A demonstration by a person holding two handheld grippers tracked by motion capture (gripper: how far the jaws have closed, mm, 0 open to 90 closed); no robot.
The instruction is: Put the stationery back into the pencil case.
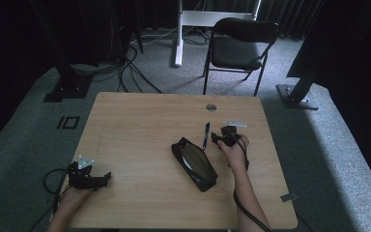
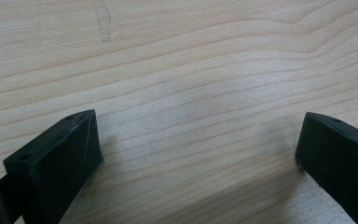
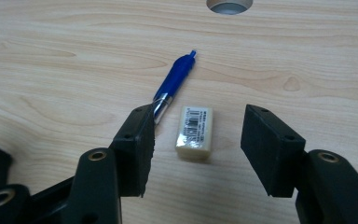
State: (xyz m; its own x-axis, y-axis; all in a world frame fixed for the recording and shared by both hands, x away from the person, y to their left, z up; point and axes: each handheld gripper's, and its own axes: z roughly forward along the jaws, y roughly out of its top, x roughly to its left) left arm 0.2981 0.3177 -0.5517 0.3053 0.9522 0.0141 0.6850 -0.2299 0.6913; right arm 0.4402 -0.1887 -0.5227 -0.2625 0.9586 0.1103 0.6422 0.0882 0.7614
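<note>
Pale wood-grain table (image 1: 140,121) in high view: black zip pencil case (image 1: 194,163) lying mid-table, blue pen (image 1: 206,135) just beside, right gripper (image 1: 222,137) near pen.
Left gripper view: left gripper (image 2: 198,140) jaws wide apart, nothing between.
Right gripper view: jaws apart, small cream eraser (image 3: 195,132) between, untouched, just beside pen.
</note>
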